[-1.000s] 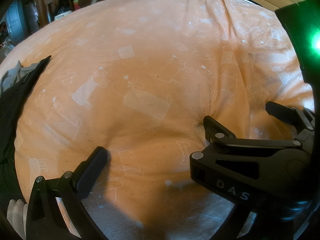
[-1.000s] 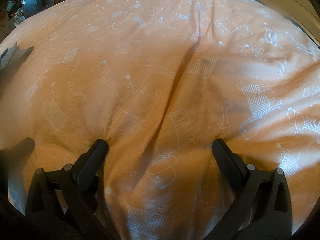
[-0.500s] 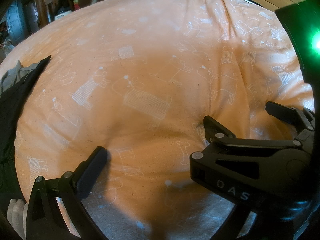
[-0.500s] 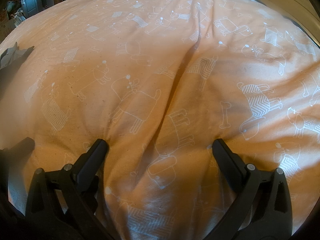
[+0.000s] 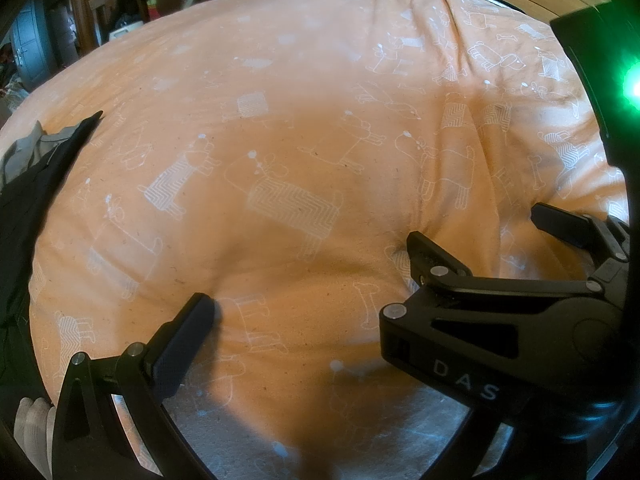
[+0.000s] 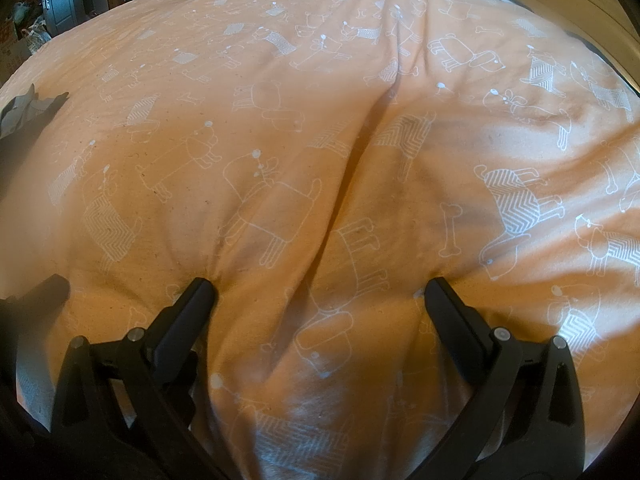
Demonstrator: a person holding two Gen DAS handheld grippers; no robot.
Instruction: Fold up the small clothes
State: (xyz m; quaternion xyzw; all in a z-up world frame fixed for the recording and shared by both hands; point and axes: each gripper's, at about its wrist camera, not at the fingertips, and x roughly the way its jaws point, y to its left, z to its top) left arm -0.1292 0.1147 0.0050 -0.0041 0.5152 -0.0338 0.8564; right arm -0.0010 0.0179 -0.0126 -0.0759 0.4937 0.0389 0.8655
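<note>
Both pairs of tongs rest with their black finger tips pressed into a soft orange bedcover (image 6: 304,128) printed with white outline dogs and bones, which fills nearly all of each view. The right gripper (image 6: 318,294) stands with its jaws spread wide; each tip dents the orange fabric, with a long crease running up the cover between them, and nothing is clamped between the fingers. It is also seen from the left wrist camera, on the right side of that view, where its body carries the letters DAS and a green light glows above it.

The left gripper (image 5: 308,304) shows only one finger (image 5: 180,340) clearly in its own view, low on the left and touching the bedcover; its other finger is hidden behind the right tool's body, so I cannot tell how far it is open or whether it holds anything.

The small clothes lie well apart from both tools: a dark black garment (image 5: 32,184) with a grey piece of cloth (image 5: 24,152) on its far end sits at the left edge of the cover. A white-gloved hand (image 5: 30,432) shows at the lower left corner. No containers can be made out among the blurred clutter beyond the bed.
</note>
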